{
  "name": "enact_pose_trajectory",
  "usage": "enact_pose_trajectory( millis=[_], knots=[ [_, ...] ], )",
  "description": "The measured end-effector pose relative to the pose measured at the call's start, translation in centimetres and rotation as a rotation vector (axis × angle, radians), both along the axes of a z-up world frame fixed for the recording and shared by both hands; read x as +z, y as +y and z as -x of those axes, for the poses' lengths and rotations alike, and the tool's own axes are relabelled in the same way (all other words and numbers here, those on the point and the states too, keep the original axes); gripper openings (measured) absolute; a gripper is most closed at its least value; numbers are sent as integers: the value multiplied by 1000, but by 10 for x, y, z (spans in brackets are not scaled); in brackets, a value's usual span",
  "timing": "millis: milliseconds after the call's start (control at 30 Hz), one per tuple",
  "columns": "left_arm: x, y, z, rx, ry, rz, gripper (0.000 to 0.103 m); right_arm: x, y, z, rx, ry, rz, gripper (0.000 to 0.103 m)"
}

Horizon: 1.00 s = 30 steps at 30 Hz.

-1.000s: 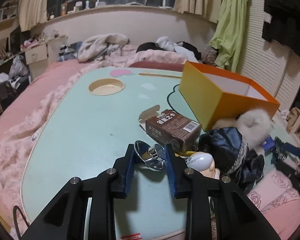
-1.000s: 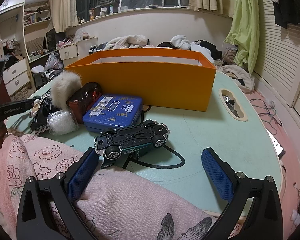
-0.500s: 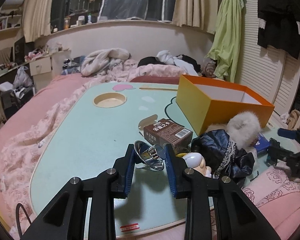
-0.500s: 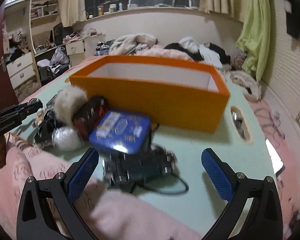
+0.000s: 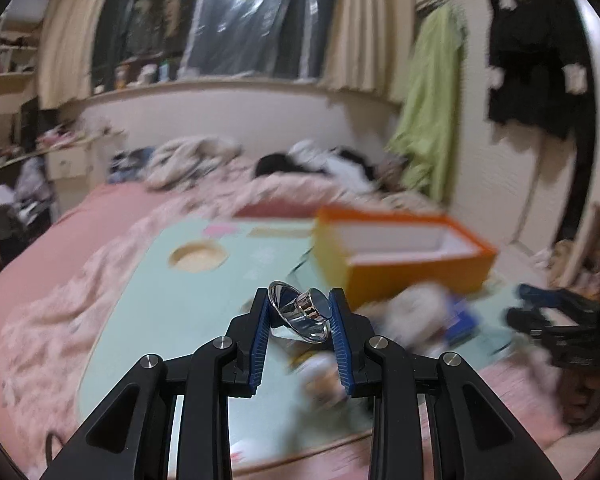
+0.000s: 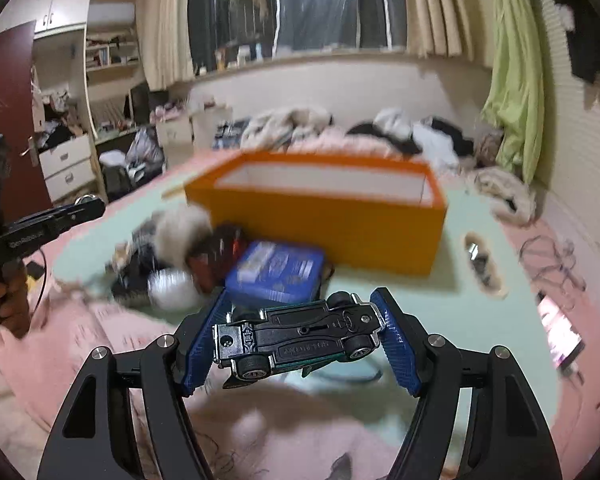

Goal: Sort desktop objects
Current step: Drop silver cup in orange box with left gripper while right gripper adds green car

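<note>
Between the right gripper's (image 6: 304, 340) blue fingers (image 6: 396, 344), which have just been closing, a toy car (image 6: 300, 336) is clamped belly-up above the desk (image 6: 440, 300). Gripped by the left gripper (image 5: 300, 320) is a shiny metal piece (image 5: 300, 316). Farther back stand a blue tin (image 6: 276, 268) and an orange box (image 6: 332, 216).

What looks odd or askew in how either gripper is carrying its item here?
The toy car in the right gripper is upside down, underside and wheels facing the camera, clamped nose to tail between jaws that have just been closing. The shiny metal piece in the left gripper sits tilted. The orange box stands upright, nothing spilled.
</note>
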State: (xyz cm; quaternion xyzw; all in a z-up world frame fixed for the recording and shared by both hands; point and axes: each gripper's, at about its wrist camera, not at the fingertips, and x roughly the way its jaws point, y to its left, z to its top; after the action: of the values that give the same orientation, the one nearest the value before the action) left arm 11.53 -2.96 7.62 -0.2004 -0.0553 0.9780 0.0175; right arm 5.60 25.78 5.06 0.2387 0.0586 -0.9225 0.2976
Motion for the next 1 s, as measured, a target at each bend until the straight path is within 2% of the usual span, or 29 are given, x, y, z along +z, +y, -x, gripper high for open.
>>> enact_pose_trajectory(
  millis=[100, 200, 267, 300, 333, 367, 400, 433, 467, 500, 533, 633, 667, 700, 733, 800, 900, 1000],
  knots=[
    [27, 19, 27, -77, -2, -24, 28, 29, -6, 15, -4, 2, 38, 72],
    [42, 40, 77, -122, -80, -61, 28, 55, -19, 52, -20, -36, 66, 72],
    [41, 53, 113, -128, -141, -67, 29, 63, -31, 82, -39, -66, 73, 72],
    [33, 59, 136, -121, -210, -67, 34, 62, -35, 95, -50, -90, 73, 72],
    [25, 61, 149, -110, -266, -65, 57, 57, -38, 110, -63, -127, 65, 73],
    [12, 62, 165, -91, -337, -67, 73, 51, -43, 122, -80, -176, 44, 75],
    [3, 61, 171, -93, -364, -76, 72, 41, -48, 135, -101, -233, 9, 78],
    [-2, 62, 171, -111, -326, -69, 73, 31, -51, 143, -121, -283, -25, 83],
    [-3, 64, 167, -105, -301, -41, 74, 22, -53, 144, -165, -268, -82, 83],
    [-4, 66, 165, -107, -302, -25, 74, 18, -55, 139, -175, -203, -112, 84],
    [-3, 67, 163, -108, -300, -28, 74, 18, -53, 134, -166, -165, -88, 84],
    [12, 60, 143, -117, -227, -56, 76, 20, -44, 119, -179, -168, -50, 84],
    [18, 57, 134, -113, -200, -58, 83, 30, -31, 104, -208, -115, 22, 84],
    [25, 53, 119, -104, -170, -60, 89, 30, -31, 104, -208, -115, 22, 84],
    [28, 51, 111, -97, -152, -61, 100, 37, -24, 96, -234, -68, 49, 84],
    [32, 46, 85, -89, -117, -62, 102, 46, -13, 72, -275, 23, 84, 85],
    [23, 39, 47, -98, -110, -42, 102, 43, -11, 45, -189, 28, 38, 85],
    [4, 32, 12, -69, -131, 4, 102, 18, -13, 24, -83, -58, -81, 85]
  ],
)
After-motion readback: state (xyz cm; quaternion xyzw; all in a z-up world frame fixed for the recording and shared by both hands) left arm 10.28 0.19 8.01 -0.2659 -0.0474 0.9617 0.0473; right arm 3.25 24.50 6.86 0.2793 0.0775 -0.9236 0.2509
